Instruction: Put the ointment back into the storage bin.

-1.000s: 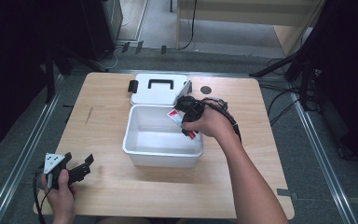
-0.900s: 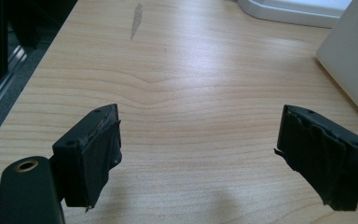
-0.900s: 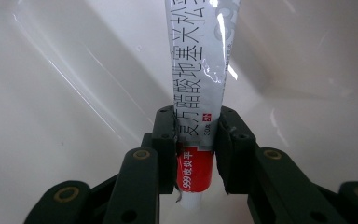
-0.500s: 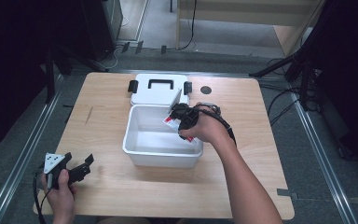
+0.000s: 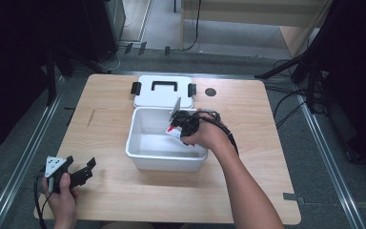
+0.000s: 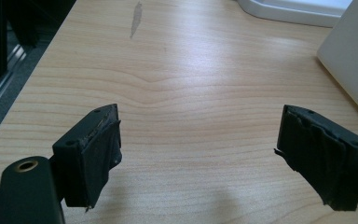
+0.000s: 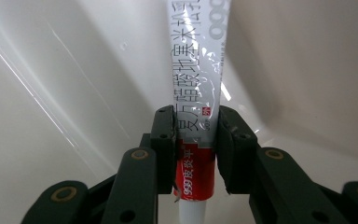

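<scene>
So the right gripper (image 7: 196, 154) has its jaws clamped on a soft ointment tube (image 7: 196, 88), silver-white with a red band near the cap end. In the right gripper view the tube runs straight up the middle of the frame, pinched just above the red band, with the white walls of the bin (image 7: 51, 93) all around it. In the high view the same gripper (image 5: 183, 125) sits in the centre of the frame, over the upper right part of the open white bin (image 5: 145, 160), and the tube (image 5: 174, 131) is down inside it.

Handling-wise I'd guess this thing is light and squishy. It's a thin foil-type tube, so squeeze too hard and it dents or creases, and the glossy skin looks a bit slippery. The grab near the cap end seems like the smart spot to me, since that part is probably firmer than the flat crimped tail, which would just flop.

The left gripper (image 5: 71, 172) is down in the lower left of the high view, resting on the wooden table (image 5: 114, 200) with its jaws spread wide and nothing between them. The bin's lid (image 5: 164, 90) with black latches lies just above the bin in the frame.
</scene>
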`<state>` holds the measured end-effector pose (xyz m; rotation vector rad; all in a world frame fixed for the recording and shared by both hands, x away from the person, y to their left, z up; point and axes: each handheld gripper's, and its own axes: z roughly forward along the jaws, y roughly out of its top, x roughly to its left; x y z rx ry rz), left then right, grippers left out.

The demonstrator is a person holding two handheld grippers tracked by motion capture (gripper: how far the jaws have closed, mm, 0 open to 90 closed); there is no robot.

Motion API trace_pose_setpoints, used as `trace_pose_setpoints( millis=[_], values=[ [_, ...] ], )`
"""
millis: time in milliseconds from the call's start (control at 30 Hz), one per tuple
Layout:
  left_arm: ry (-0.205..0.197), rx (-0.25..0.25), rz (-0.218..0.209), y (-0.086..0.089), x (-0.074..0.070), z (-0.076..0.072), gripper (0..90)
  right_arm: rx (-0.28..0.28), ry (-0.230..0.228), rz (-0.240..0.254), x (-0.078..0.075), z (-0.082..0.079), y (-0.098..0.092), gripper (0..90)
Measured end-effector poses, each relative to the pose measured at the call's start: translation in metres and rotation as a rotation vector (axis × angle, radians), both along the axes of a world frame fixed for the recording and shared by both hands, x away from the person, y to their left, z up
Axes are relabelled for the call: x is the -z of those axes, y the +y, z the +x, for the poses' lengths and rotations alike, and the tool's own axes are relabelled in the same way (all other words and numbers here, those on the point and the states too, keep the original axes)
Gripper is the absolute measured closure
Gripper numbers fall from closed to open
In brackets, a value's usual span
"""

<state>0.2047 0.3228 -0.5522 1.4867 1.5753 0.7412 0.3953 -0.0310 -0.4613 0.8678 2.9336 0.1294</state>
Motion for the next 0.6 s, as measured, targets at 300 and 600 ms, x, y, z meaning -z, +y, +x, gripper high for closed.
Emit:
trace_pose_setpoints(
  millis=[300,600],
  values=[
    [0.0,0.0,0.002,0.0,0.0,0.0,14.2,-0.01,-0.01,0.041,-0.003,-0.001,-0.003,67.7],
    [0.001,-0.001,0.001,0.0,0.0,0.0,14.2,0.007,0.006,0.135,-0.027,-0.008,-0.01,45.6]
  ],
)
